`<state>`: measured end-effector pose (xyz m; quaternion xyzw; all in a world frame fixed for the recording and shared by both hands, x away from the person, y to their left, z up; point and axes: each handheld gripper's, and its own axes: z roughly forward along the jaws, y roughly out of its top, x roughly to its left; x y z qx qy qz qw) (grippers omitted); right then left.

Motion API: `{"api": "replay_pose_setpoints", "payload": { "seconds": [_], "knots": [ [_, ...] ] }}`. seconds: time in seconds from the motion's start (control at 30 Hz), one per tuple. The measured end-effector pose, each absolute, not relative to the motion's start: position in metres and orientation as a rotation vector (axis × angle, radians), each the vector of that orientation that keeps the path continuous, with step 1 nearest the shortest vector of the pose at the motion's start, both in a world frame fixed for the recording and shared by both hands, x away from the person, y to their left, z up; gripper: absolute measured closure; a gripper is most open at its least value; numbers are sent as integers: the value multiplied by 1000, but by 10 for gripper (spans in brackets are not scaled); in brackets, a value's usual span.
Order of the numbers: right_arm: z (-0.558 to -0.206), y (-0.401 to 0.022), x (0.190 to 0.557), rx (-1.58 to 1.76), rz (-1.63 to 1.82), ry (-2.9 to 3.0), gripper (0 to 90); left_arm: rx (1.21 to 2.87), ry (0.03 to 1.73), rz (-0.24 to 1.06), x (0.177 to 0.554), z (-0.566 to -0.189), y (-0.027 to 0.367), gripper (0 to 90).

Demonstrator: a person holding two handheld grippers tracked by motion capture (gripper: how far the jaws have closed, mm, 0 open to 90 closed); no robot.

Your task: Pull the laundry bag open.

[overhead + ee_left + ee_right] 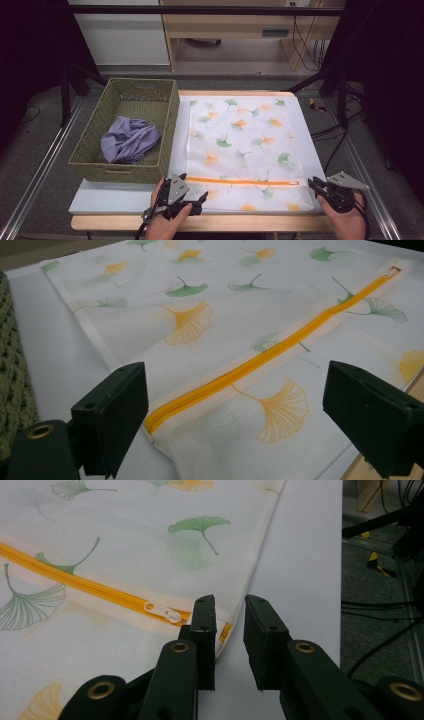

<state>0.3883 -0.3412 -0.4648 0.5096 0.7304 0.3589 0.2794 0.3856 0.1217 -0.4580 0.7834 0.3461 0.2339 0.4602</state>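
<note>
From my remote station: the laundry bag [242, 145] lies flat on the table [125, 200], right of the basket [127, 131], which stands at the table's left edge. A crumpled garment [129, 140] sits in the basket. The zipper [245, 181] runs left to right across the bag's near part. The left gripper [192, 192] sits at the bag's near-left corner, the right gripper [314, 184] at the zipper's right end.

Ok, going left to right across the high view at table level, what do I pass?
Green woven basket with the purple cloth inside → left claw → leaf-print mesh bag with its orange zipper → right claw.
</note>
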Motion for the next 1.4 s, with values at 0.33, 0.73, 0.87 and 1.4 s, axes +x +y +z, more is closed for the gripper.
{"api": "replay_pose_setpoints", "payload": {
  "seconds": [0.33, 0.73, 0.87, 1.4],
  "knots": [
    [-473, -337, 394, 1379, 991, 2039, 618, 1911, 873, 579, 388, -457, 126, 118],
    [-479, -334, 399, 1392, 960, 2082, 530, 1891, 879, 582, 387, -453, 131, 124],
    [-479, -333, 398, 1379, 953, 2092, 542, 1899, 882, 577, 388, -455, 131, 127],
    [-469, -339, 408, 1256, 930, 2144, 475, 1904, 875, 577, 387, -454, 134, 130]
  ]
}}
